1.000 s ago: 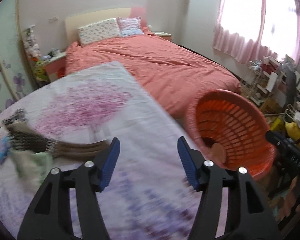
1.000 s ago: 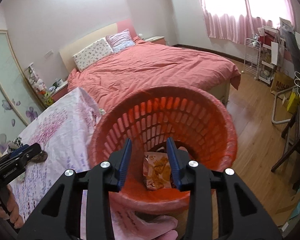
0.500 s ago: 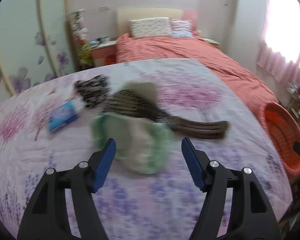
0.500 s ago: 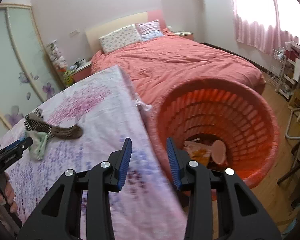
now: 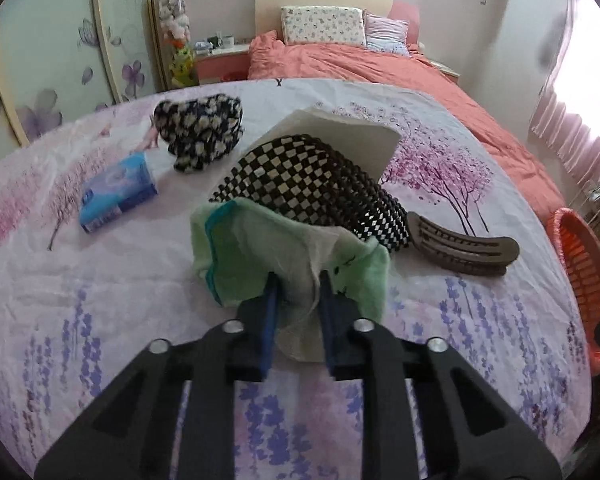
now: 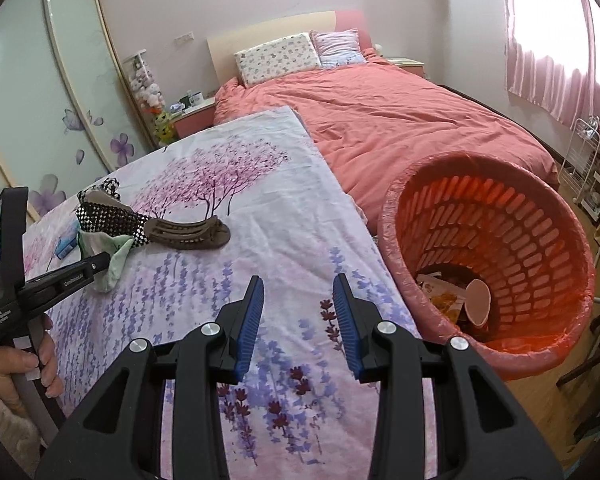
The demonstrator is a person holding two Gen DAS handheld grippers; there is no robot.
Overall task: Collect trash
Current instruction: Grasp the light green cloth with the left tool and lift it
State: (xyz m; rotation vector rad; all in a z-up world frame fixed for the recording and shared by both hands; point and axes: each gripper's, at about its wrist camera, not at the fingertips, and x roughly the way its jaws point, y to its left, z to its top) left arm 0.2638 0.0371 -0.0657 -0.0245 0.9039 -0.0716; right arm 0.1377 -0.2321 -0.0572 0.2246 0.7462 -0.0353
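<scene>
Crumpled green cloth (image 5: 260,240) between closing left tool (image 5: 298,280).

At frame centre, the left gripper (image 5: 296,300) is closing its jaws on a crumpled green-and-white cloth (image 5: 288,256), which lies on the floral-sheeted surface (image 5: 100,280) below a black-and-white checkered beaded mat (image 5: 312,184).

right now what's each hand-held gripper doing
left hand-held gripper: closing on the green cloth
right hand-held gripper: open, holding nothing

White lettering on left gripper (image 6: 102,266) arm, too small to read; no other text legible.
</scene>
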